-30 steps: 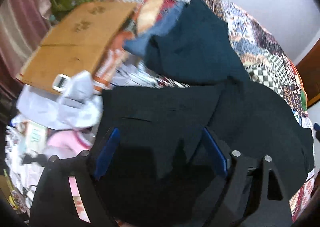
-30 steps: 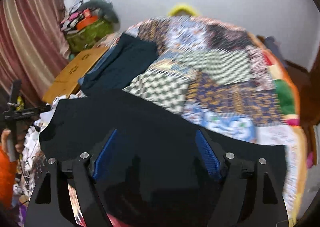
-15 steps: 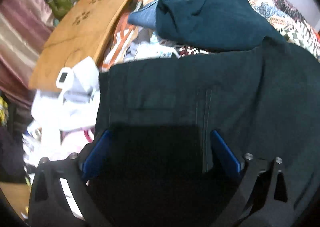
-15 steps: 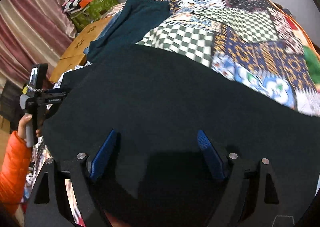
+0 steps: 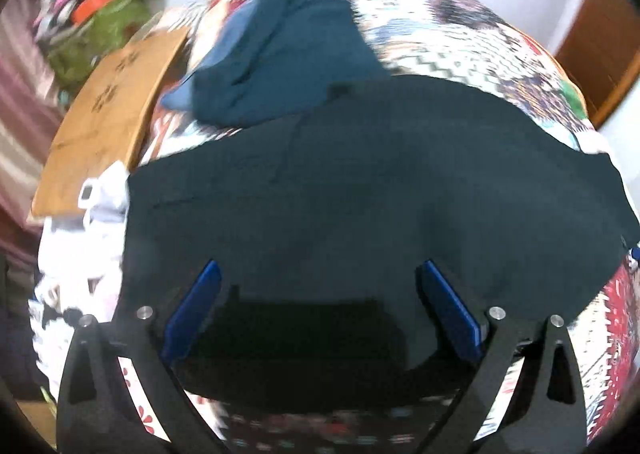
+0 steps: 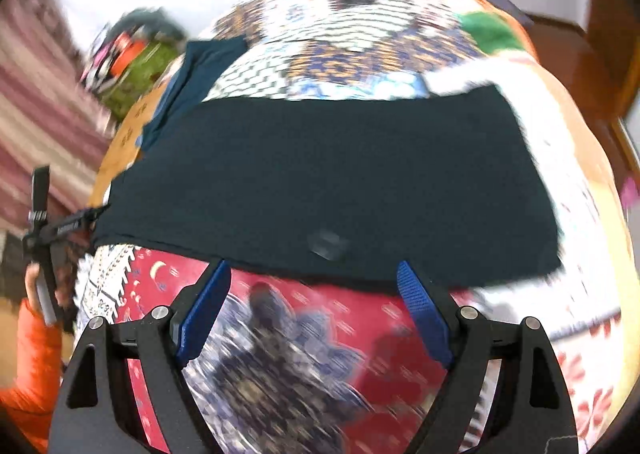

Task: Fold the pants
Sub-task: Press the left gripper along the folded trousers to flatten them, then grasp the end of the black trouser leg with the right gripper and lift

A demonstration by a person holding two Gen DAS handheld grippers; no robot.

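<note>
A: Looking at both wrist views, the dark, near-black cloth pants (image 6: pixel 328 181) lie folded into a broad band across the patchwork quilted bed cover (image 6: pixel 352 53), their near hem close to the bed's near edge.

B: And the tools?

A: The left gripper (image 5: pixel 320 302) has just been opening; its blue pads stand wide over the fabric, pressing nothing. The right gripper (image 6: pixel 316 306) has eased open too, wide, with only red-patterned cover between its jaws, just off the hem.

B: What might spoil it?

A: I'd judge the nearest risk is a pad catching the loose top layer and dragging the fold askew. The teal folded garment (image 5: pixel 288 53) touches the pants' far left corner, so a further fold could sweep it in. The brown cardboard sheet (image 5: pixel 108 113) at the bed's left edge crowds that side.
</note>
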